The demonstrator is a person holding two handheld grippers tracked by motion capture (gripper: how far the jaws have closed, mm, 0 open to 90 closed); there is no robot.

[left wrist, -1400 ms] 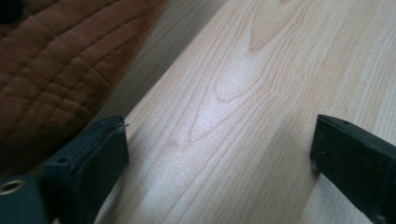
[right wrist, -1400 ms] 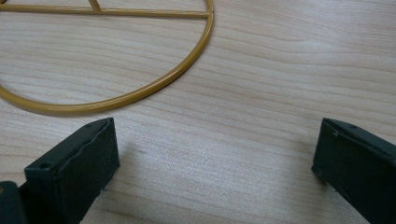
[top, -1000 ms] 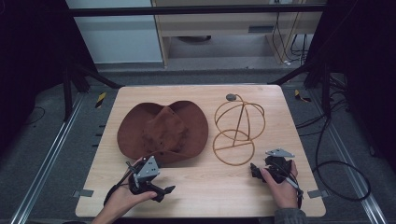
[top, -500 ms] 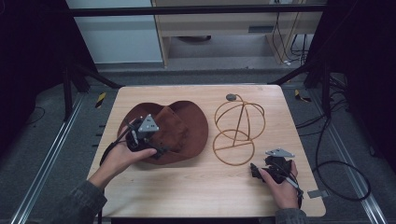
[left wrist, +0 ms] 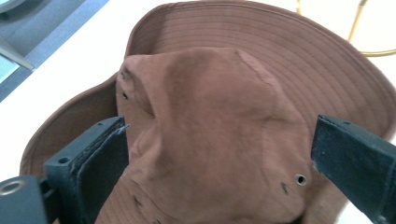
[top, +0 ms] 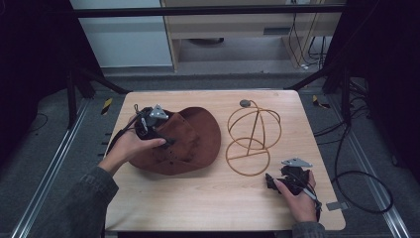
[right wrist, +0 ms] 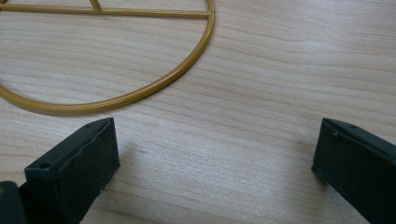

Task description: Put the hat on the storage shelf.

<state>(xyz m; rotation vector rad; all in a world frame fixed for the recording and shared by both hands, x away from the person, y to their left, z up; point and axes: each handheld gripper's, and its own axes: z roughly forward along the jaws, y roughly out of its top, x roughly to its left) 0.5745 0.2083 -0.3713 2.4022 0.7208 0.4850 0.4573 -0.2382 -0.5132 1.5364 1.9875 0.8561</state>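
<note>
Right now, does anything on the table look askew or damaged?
The hat looks odd: its crown is crumpled and dented, not rounded, with the open left gripper straddling it. I see no tear. The wire stand stands upright beside the hat, bare. The right gripper is open over the bare table.

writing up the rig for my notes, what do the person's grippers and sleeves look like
Both handheld grippers are black. The left gripper and right gripper each carry a grey three-cornered plate on top and trail a dark cable. In the gripper views the jaws are flat, blocky black pads with small screw holes near their tops. The person wears dark grey long sleeves.
</note>
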